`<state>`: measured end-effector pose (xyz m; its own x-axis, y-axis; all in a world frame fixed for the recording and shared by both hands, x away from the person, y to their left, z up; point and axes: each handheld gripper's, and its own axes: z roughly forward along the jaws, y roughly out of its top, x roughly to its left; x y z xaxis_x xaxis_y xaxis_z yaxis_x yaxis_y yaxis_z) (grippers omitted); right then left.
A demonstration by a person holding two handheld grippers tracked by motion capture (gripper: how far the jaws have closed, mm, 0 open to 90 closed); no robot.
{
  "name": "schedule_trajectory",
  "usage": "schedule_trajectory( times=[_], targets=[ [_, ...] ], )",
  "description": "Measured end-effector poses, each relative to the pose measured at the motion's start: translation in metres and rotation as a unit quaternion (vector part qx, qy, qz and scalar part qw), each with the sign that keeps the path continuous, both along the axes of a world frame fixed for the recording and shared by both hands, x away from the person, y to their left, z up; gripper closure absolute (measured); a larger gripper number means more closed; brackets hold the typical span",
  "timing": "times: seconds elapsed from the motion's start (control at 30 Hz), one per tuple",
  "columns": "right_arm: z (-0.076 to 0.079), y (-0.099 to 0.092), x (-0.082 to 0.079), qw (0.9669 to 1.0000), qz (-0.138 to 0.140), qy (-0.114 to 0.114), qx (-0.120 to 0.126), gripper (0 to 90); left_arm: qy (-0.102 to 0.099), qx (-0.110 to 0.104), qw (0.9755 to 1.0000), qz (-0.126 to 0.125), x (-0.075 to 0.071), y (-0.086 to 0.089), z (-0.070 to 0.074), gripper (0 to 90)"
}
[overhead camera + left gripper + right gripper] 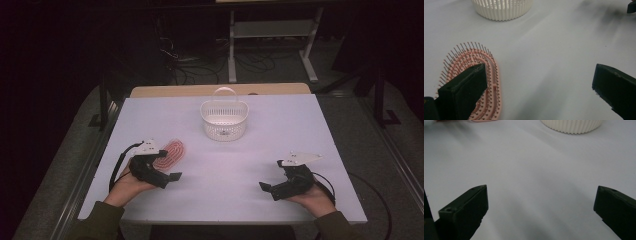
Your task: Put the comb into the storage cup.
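A pink hairbrush [170, 152] lies bristles up on the white table [260, 125], left of centre. My left gripper [169, 175] rests just in front of it, jaws spread wide with nothing between them. In the left gripper view the brush [487, 75] lies under and beyond the left jaw, apart from the pads. A white slatted basket [224, 120] with a handle stands at the table's middle rear; its wall [502, 10] also tops the left gripper view. My right gripper [267, 189] sits at the front right, open over bare table, and its view [539, 202] has the basket [571, 126] far ahead.
The table's wooden rear edge [220, 90] borders a dark floor with cables and a white frame [272, 35] behind. Metal rails run along both sides of the table.
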<state>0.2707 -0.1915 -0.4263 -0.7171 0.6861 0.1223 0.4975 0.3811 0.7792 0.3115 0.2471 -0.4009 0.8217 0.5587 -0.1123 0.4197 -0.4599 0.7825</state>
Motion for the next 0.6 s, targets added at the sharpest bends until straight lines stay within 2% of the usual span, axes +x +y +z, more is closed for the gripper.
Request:
schedule_trajectory(
  times=[0.3, 0.37, 0.6],
  targets=[
    [0.000, 0.001, 0.001, 1.0000, 0.000, 0.001, 0.000, 0.0, -0.012, 0.010, 0.9998, 0.014, 0.008, 0.008, 0.007, 0.0],
    [0.000, 0.000, 0.001, 1.0000, -0.001, 0.001, 0.001, 0.0, -0.021, 0.017, 0.9994, 0.021, 0.011, 0.010, 0.009, 0.0],
    [0.000, -0.001, 0.000, 1.0000, -0.001, -0.002, 0.001, 0.0, -0.019, 0.026, 0.9990, 0.032, 0.023, 0.013, 0.009, 0.0]
  ],
)
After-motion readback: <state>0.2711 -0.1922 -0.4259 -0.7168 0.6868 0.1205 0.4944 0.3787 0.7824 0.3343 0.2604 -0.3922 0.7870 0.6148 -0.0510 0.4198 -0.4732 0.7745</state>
